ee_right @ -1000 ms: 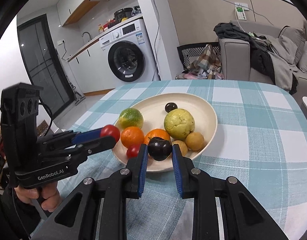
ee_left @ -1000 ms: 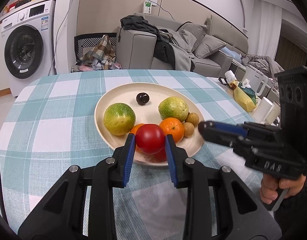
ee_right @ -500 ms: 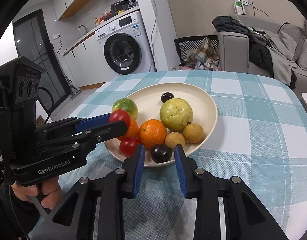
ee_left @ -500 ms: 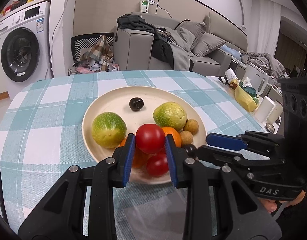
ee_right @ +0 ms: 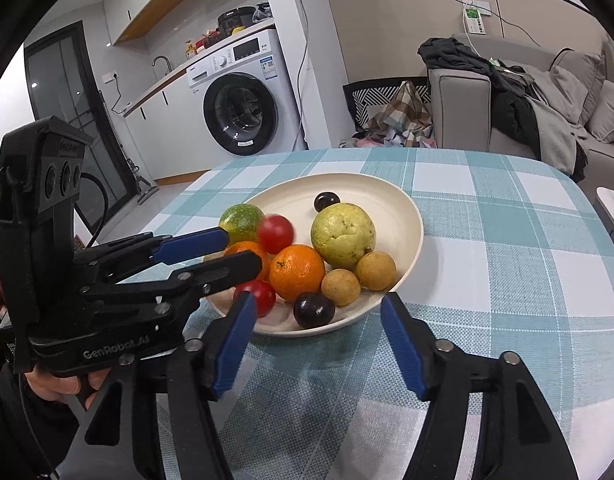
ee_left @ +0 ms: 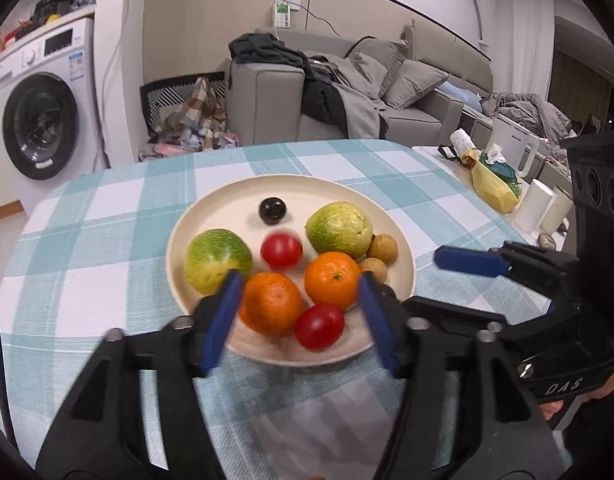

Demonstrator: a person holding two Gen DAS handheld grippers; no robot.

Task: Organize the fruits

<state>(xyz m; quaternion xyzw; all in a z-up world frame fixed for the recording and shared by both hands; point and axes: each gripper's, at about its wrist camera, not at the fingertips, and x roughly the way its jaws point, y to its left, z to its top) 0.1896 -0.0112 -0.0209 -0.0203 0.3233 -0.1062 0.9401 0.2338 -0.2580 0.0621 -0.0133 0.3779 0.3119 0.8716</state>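
Both grippers hang over the near rim of the plate (ee_left: 403, 252), jaws just sprung apart. The left gripper (ee_left: 299, 312) grasps nothing; a red tomato (ee_left: 281, 251), smeared by blur, sits loose near the plate's middle, possibly not yet settled. The right gripper (ee_right: 319, 340) is released too, a dark plum (ee_right: 313, 310) lying free at the near rim between its fingers but clear of them. A second tomato (ee_right: 263, 296) is half hidden behind the left gripper's finger. Oranges, two green fruits and two small brown ones fill the plate.
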